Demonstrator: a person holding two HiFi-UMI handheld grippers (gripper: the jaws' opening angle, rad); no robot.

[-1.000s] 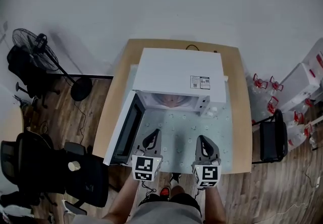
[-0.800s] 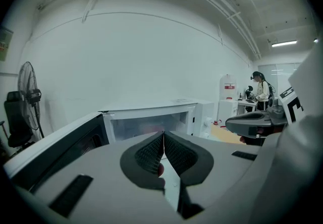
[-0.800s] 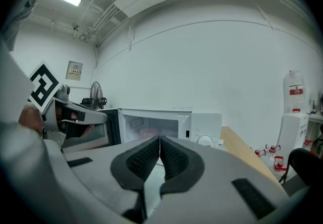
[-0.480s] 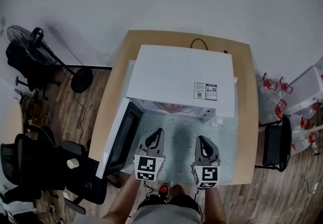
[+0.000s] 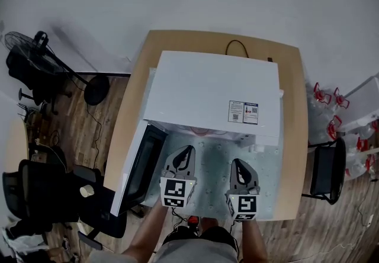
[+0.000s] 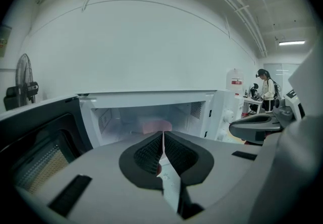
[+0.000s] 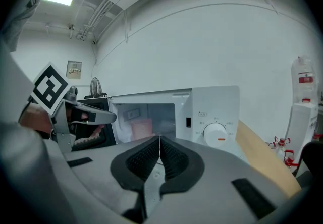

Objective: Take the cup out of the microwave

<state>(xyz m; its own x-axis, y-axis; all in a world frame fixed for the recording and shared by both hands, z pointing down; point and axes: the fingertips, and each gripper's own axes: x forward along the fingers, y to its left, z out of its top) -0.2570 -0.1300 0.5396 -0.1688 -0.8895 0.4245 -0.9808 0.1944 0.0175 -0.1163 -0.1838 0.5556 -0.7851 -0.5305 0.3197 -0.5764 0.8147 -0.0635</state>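
Table (image 5: 293, 137), open microwave (image 5: 213, 90); left fingers (image 6: 148, 154), right fingers (image 7: 143, 161) together, empty.

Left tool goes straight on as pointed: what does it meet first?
Probably the pink cup inside the open microwave. Nothing shows in between. Depth is unclear, so it could instead pass just beside the cup.

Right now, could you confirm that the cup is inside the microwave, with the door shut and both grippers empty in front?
Not quite: the door is open, swung left, as the head view shows. The cup is inside the microwave, and the left gripper and right gripper are empty in front.
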